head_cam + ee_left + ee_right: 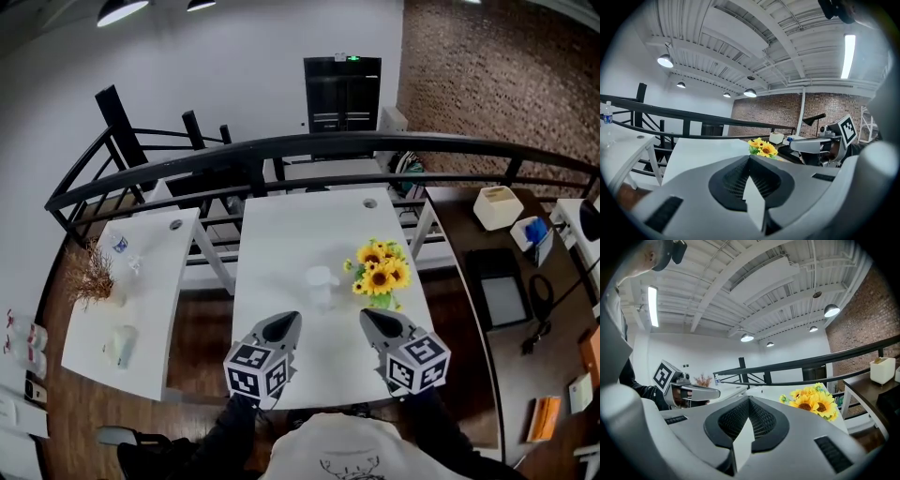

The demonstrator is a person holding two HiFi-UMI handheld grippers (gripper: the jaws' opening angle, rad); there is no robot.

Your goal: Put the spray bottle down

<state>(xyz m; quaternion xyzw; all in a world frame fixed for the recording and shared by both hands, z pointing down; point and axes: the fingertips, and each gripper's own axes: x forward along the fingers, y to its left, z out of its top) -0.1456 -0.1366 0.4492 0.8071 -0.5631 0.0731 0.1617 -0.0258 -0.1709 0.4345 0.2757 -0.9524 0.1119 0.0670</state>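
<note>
The left gripper (pixel 281 324) hung over the near edge of the white table (pixel 281 225), jaws together on nothing. Farther off, the spray bottle (pixel 320 285) stood upright on the table, long axis vertical. Its nozzle's direction was too blurred to tell. It looked pale, translucent white. Right of it stood sunflowers (pixel 380 269). The right gripper (pixel 375 322), nearer, was likewise closed and empty.

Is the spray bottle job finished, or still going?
Looks finished: a pale container, likely the spray bottle, stands on the white table beside the sunflowers. In hand: nothing; left gripper and right gripper are shut and empty. Nothing seems left.
</note>
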